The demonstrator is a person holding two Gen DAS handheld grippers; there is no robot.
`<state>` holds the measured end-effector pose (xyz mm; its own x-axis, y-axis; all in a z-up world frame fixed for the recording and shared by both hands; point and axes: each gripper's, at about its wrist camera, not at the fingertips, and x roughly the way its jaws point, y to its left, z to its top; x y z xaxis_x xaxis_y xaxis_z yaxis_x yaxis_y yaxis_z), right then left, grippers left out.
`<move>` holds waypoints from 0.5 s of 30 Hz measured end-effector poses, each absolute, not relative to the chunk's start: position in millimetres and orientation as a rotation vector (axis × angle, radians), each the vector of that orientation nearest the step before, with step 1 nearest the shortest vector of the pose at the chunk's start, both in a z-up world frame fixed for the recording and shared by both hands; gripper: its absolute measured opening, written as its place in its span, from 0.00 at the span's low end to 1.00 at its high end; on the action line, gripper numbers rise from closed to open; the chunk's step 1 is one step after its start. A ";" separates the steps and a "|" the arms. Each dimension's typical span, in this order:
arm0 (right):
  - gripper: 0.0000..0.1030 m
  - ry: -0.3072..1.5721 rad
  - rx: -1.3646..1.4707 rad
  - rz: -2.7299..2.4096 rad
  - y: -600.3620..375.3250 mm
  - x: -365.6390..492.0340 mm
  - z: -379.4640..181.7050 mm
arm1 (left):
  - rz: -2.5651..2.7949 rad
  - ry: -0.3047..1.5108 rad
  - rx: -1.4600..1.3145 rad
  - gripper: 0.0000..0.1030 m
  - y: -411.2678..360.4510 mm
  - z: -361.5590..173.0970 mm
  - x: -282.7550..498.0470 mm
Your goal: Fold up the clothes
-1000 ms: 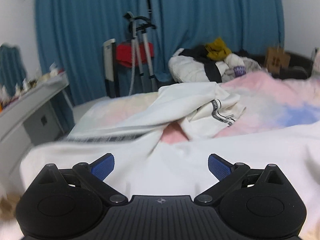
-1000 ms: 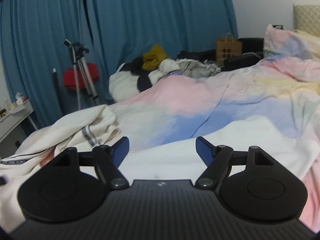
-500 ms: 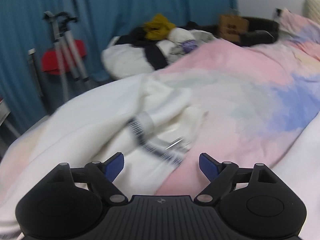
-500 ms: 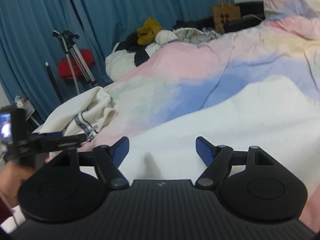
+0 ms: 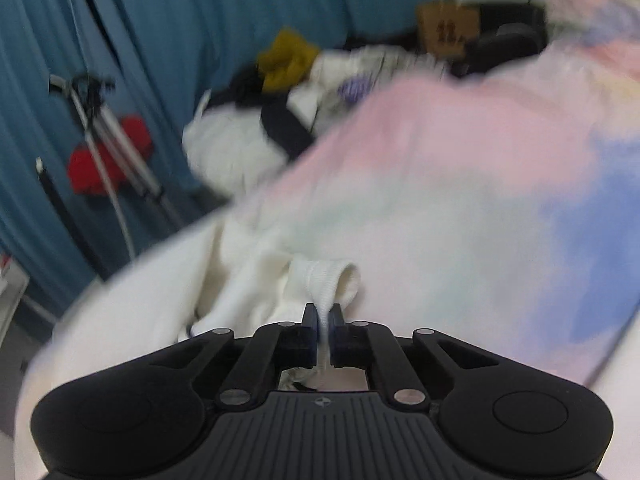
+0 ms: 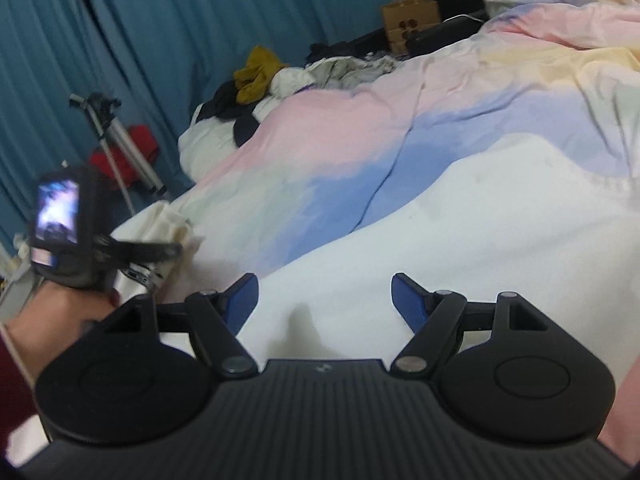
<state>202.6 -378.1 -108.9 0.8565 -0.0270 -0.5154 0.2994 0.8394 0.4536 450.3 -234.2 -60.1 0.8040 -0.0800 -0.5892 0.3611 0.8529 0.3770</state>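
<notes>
Left wrist view shows your left gripper (image 5: 324, 320) pinched tight on a ribbed white cuff (image 5: 326, 280) of the cream garment (image 5: 168, 292); its jaws have just been closing, and the fabric now sits squeezed between the blue pads, looping up just ahead of them. That garment lies bunched at the near left part of the bed, on the pastel duvet (image 5: 460, 184), which runs pink, pale green and blue. Much of this view is smeared by motion.

From the right wrist view, your right gripper (image 6: 324, 300) has its fingers spread wide with nothing between them, hanging over a flat white spread of cloth (image 6: 460, 240) on the near part of the bed. At the left edge you see your left hand (image 6: 60, 316) holding the other gripper, whose fingers reach to the cream garment's black-and-white printed band (image 6: 140, 276).

Farther back on the bed sits a heap of clothes (image 6: 256, 96) with a mustard piece on top. Beside the bed stand a tripod (image 6: 120, 144) and blue curtains (image 6: 160, 40), and a brown paper bag (image 6: 408, 20) stands at the far end.
</notes>
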 end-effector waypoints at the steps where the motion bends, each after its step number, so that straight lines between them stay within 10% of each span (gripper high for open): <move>1: 0.73 0.515 0.566 -0.186 -381.5 200.1 -107.8 | -0.265 0.554 0.492 0.05 -241.9 -41.8 447.3; 15: 0.74 0.490 0.688 -0.270 -413.8 191.8 -111.9 | -0.548 0.291 0.172 0.05 -381.8 154.4 463.9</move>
